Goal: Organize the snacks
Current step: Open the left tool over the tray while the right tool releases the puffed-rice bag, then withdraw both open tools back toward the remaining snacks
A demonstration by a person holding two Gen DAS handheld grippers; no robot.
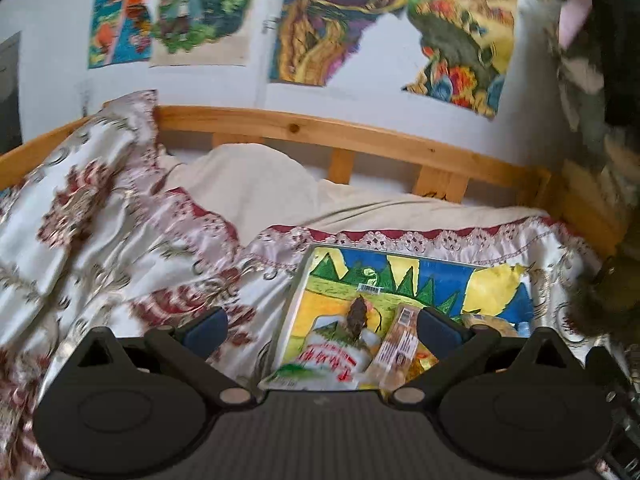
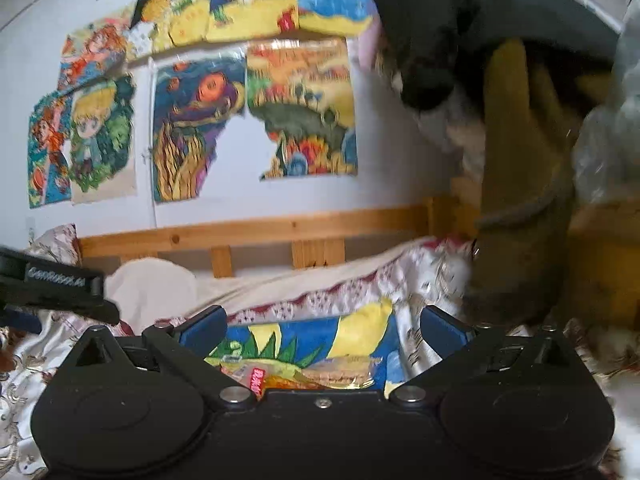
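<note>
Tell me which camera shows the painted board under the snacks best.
The left wrist view: the painted board shows nearly whole, lying on the bedspread, snack packets on its near end. The right wrist view catches only a low strip.

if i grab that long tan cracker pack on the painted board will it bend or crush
The cracker pack looks like a thin film sleeve, so probably light and slippery. Its contents are likely brittle. The left gripper is open around it.
</note>
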